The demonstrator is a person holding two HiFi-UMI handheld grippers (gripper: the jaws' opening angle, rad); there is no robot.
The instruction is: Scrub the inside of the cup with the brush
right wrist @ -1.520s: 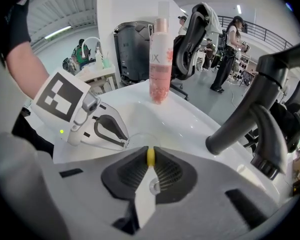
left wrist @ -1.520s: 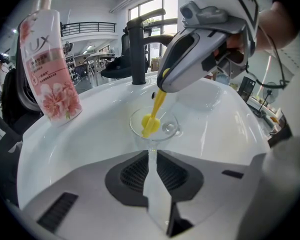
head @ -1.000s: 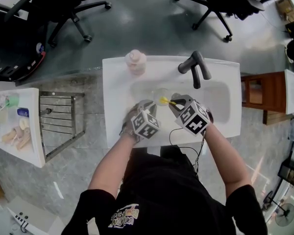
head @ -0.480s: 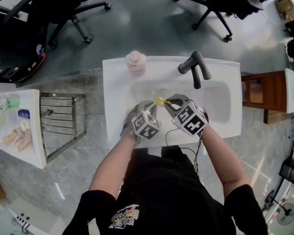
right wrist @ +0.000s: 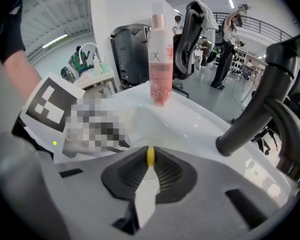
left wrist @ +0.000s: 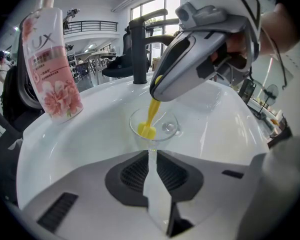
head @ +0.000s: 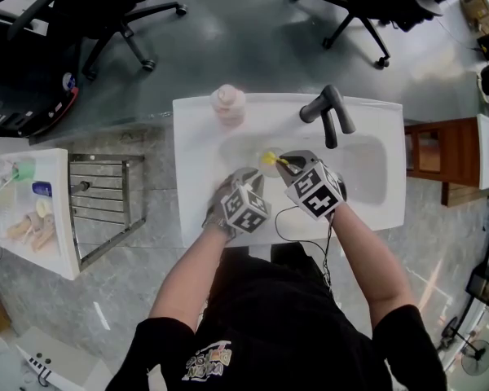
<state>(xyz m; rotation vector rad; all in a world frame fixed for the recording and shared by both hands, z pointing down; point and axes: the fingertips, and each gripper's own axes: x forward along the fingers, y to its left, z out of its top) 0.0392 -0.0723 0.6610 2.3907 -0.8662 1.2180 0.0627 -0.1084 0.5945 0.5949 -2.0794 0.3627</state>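
Observation:
A clear glass cup lies tilted over the white sink basin. My left gripper is shut on its near wall, and its marker cube shows in the head view. My right gripper is shut on the handle of a yellow brush. It reaches in from the upper right of the left gripper view, and the brush head sits inside the cup's mouth. In the head view the brush shows as a yellow spot between the two grippers, and the cup itself is hard to make out.
A black faucet stands at the back of the sink, with a pink soap bottle on the rim to its left. A metal rack and a white shelf with toiletries lie left. Office chairs stand behind.
My right gripper with the brush has shifted a little toward the far side of the basin and rolled slightly. The left gripper and the cup have kept still.

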